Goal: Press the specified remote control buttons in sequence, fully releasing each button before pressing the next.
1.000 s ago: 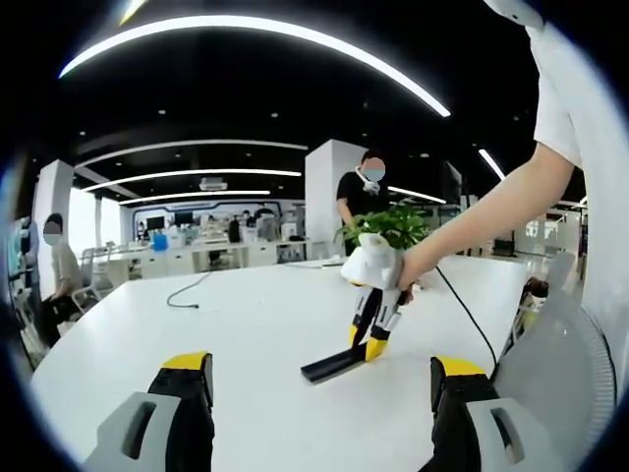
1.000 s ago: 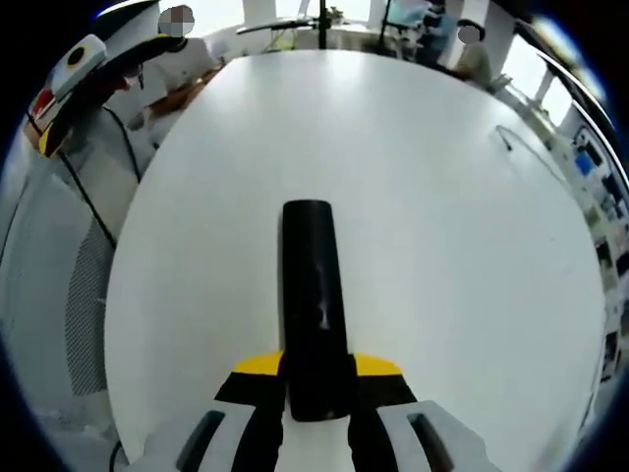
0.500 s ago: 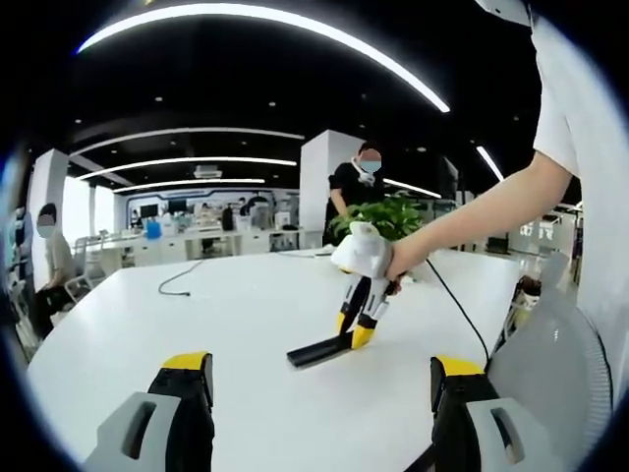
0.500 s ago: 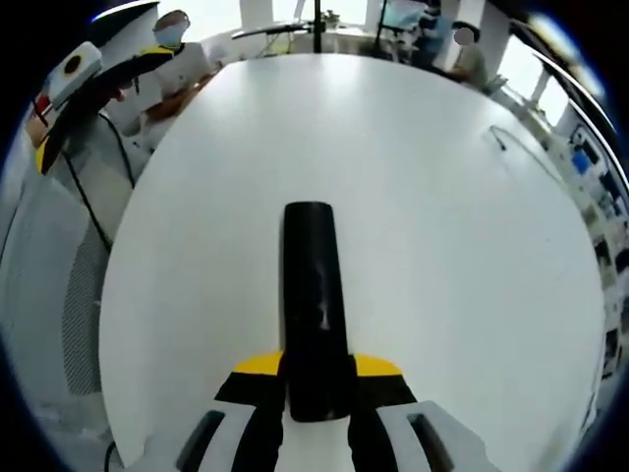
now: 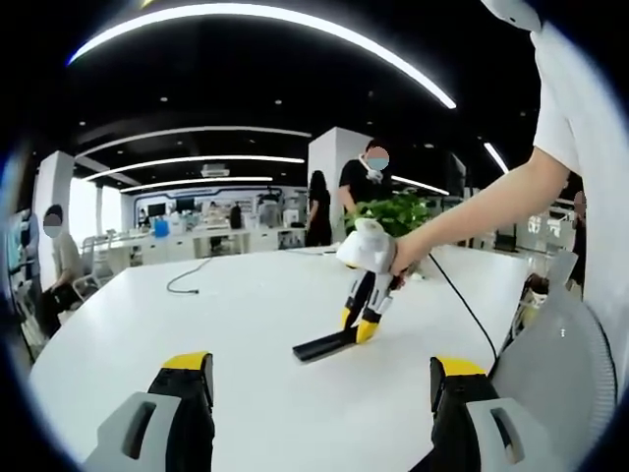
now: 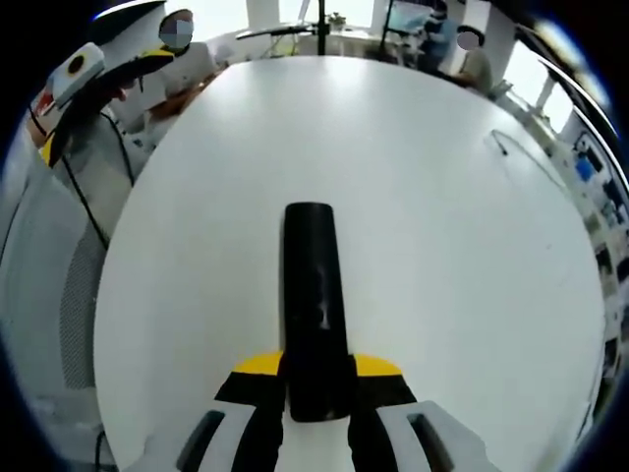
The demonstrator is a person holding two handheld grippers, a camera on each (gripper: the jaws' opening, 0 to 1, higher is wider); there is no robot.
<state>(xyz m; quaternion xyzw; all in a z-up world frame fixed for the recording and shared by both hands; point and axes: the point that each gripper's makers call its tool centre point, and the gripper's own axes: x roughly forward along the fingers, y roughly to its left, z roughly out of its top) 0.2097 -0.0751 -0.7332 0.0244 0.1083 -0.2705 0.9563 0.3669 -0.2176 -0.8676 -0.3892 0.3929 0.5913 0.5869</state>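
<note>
Remote control [image 6: 314, 295] is pinched at its near end by the right gripper [image 6: 316, 379], extending toward 12 o'clock over the white table [image 6: 442, 226]; the left gripper [image 5: 319, 393] is held spread.

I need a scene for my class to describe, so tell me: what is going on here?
A person stands at a white table with a two-jaw gripper in each hand. The right gripper is shut on a black remote control, its far end pointing across the table. In the left gripper view, the remote's far end looks close to the tabletop. The left gripper is open with nothing between its jaws, facing the remote from a distance.
</note>
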